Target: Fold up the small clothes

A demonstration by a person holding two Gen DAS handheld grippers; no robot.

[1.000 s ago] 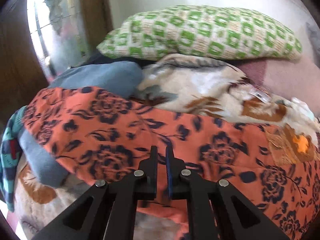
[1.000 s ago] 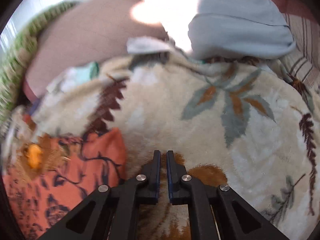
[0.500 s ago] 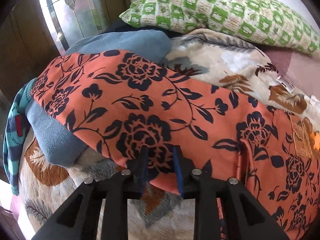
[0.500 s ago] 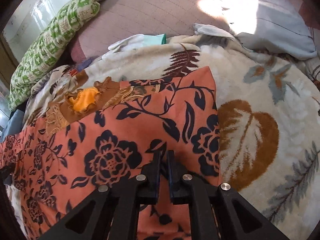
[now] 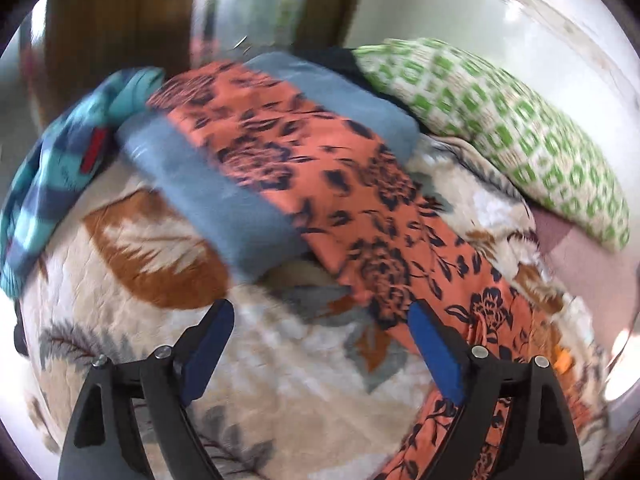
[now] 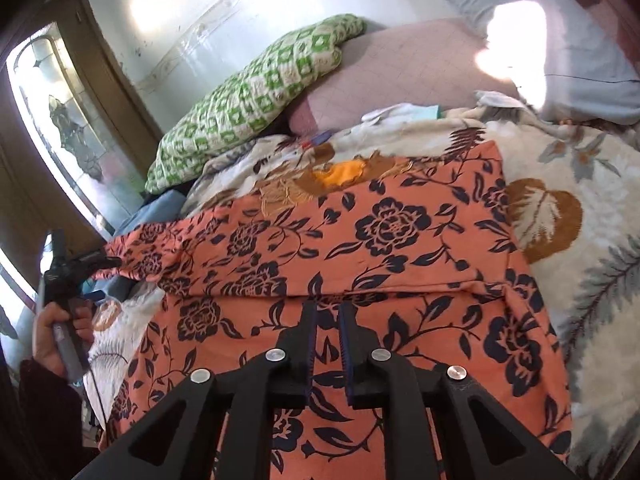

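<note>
The orange floral garment (image 6: 360,248) lies spread across the leaf-print blanket (image 6: 600,240), one end draped over a folded blue cloth (image 5: 224,200). The left gripper (image 5: 316,344) gapes wide, holding nothing. The right gripper (image 6: 327,344) is nearly closed over a fold, though a pinch cannot be confirmed. With one end free, a pull could skew the fold or drag the blue cloth.

The left gripper (image 5: 320,316), shut a moment ago, has been opened wide and pulled off the orange flowered cloth (image 5: 348,200), which is now left lying folded.
</note>
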